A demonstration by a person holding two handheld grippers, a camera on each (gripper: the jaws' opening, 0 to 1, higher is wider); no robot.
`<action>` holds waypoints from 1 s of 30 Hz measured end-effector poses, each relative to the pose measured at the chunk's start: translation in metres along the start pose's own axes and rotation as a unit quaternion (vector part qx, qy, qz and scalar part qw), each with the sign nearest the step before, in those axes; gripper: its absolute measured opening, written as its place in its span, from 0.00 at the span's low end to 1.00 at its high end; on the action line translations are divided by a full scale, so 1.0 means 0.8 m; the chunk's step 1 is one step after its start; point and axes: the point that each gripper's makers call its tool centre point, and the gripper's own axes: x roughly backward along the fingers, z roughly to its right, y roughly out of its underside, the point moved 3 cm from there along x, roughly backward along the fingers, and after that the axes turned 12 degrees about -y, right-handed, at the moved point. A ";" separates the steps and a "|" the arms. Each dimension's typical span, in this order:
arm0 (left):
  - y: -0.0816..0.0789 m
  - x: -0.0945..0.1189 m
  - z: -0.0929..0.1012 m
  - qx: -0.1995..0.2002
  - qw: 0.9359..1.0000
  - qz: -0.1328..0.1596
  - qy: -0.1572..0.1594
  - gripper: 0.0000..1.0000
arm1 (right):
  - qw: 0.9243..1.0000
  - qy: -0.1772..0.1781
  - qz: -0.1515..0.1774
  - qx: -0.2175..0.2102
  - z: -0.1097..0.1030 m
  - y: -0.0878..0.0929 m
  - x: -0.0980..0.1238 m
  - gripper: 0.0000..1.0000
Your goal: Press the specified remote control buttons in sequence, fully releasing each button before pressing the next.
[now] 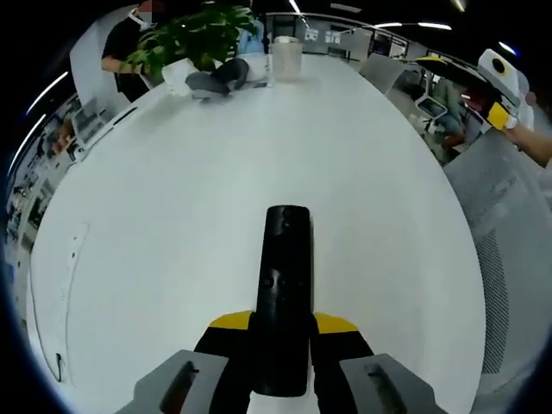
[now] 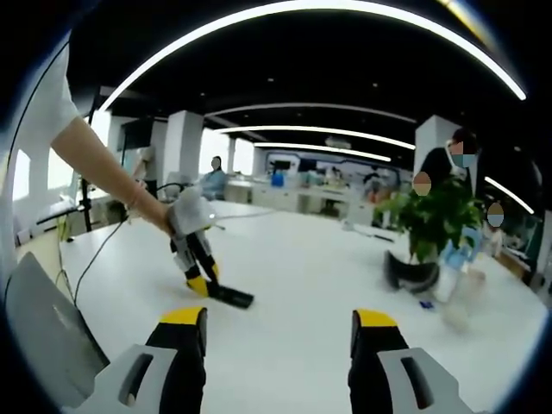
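A black remote control (image 1: pixel 286 259) lies lengthwise on the white table (image 1: pixel 155 224), pointing away from me. My left gripper (image 1: pixel 283 324) is shut on its near end, with a yellow-tipped jaw on each side. At the far right edge a hand holds my right gripper (image 1: pixel 500 82) up, off the table. In the right gripper view, my right gripper (image 2: pixel 278 317) is open with nothing between its jaws, above the table (image 2: pixel 319 276). Farther off, a hand holds the left gripper (image 2: pixel 202 283) down on the remote control (image 2: pixel 231 297).
A potted plant (image 1: pixel 203 34), a dark headset-like object (image 1: pixel 216 80) and a clear container (image 1: pixel 286 56) stand at the table's far end. The plant (image 2: pixel 431 220) appears again to the right. A mesh chair (image 1: pixel 504 224) borders the table. A cable (image 2: pixel 103 241) crosses the left side. People stand behind.
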 end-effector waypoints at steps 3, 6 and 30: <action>0.000 0.001 0.003 0.005 1.000 0.002 0.000 0.24 | 1.000 -0.001 -0.002 0.000 0.000 0.001 -0.001 0.65; 0.001 0.002 0.008 0.003 1.000 0.001 -0.001 0.24 | 1.000 -0.004 -0.005 0.001 -0.001 0.001 -0.001 0.64; 0.008 0.013 0.052 -0.018 1.000 0.007 -0.001 0.24 | 1.000 -0.017 -0.016 0.007 -0.007 0.004 -0.004 0.60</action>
